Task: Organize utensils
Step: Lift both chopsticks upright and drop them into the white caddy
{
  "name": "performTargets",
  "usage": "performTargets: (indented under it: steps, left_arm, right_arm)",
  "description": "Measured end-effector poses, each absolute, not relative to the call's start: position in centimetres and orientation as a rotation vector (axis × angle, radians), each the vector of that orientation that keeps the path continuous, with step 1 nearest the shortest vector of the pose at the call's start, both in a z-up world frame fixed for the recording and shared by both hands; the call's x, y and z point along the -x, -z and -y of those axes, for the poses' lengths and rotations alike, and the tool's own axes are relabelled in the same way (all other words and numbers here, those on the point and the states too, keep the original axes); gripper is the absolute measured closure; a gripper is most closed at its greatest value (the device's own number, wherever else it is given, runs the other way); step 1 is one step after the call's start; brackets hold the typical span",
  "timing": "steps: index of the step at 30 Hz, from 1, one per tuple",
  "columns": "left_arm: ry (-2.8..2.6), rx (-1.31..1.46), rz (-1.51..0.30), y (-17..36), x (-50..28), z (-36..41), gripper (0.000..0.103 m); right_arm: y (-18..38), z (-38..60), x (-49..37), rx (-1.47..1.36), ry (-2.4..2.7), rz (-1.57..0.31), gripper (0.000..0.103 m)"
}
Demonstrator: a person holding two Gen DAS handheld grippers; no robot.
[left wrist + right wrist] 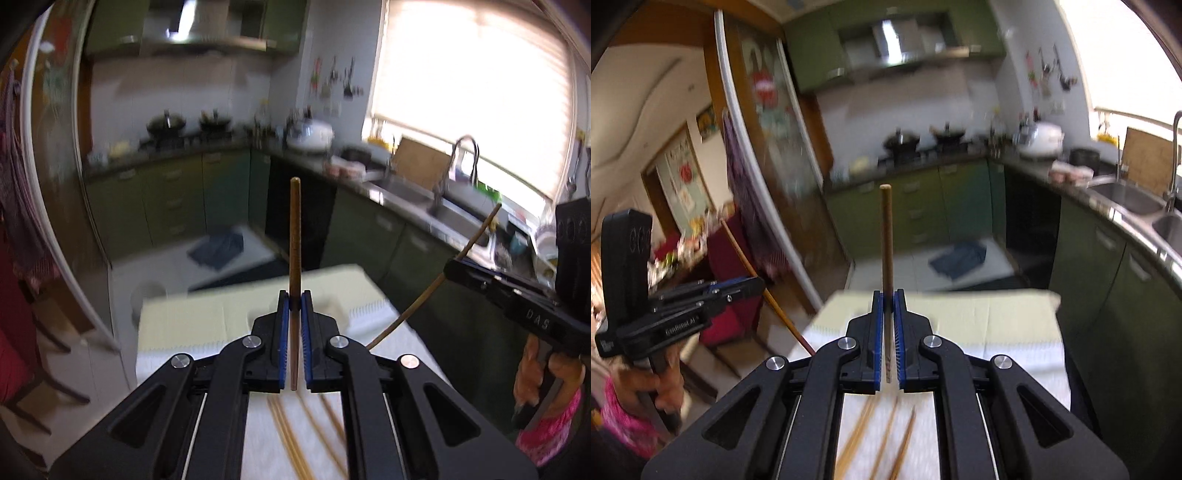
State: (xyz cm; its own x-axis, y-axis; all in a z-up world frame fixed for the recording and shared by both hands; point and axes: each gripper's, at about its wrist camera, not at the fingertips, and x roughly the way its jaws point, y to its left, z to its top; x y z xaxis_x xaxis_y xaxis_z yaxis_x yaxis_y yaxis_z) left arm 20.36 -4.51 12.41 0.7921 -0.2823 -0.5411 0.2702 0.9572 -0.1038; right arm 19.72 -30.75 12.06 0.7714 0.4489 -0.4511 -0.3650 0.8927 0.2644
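Holding one chopstick in each gripper, both lifted clear of the table. My left gripper (295, 299) is clamped on the left chopstick (295, 229), blue pads pressed against its lower part; the stick runs straight out along the fingers, tip pointing away and upward toward the kitchen cabinets. My right gripper (888, 299) is clamped the same way on the right chopstick (886, 236), again in line with the fingers, with a short end showing behind the pads.

Cross-check from the opposite cameras: in the left view the right gripper sits to the right, its stick slanting up and away. In the right view the left gripper sits to the left, its stick slanting likewise. The two sticks are well apart and not parallel as seen from either side.

Remaining chopsticks (886, 435) lie on the white tablecloth (1015, 354) directly under both grippers, long axes running roughly away from me, fanned slightly. At least three show in the right view; blur prevents an exact count. A pale yellow mat (979, 306) lies beyond, at the table's far end.

Judgement: the pair in hand has to be brought side by side, so the relation that matters is the angle between the two held sticks. No holder or tray is visible; destination unknown. Neither hand is clearly nearer the loose sticks.
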Motion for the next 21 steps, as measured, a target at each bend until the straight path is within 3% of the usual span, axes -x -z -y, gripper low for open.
performTargets:
  steps: [7,21]
  left_arm:
    - [0.247,0.003,-0.486,-11.8,-24.1,5.7,0.097]
    - [0.222,-0.026,-0.707,-2.6,-29.3,6.5,0.096]
  right_arm:
    - [-11.2,29.2,-24.6,-0.142,-0.351,-0.501,0.096]
    - [-2.2,25.6,-30.5,-0.085,-0.308,-0.677,0.096]
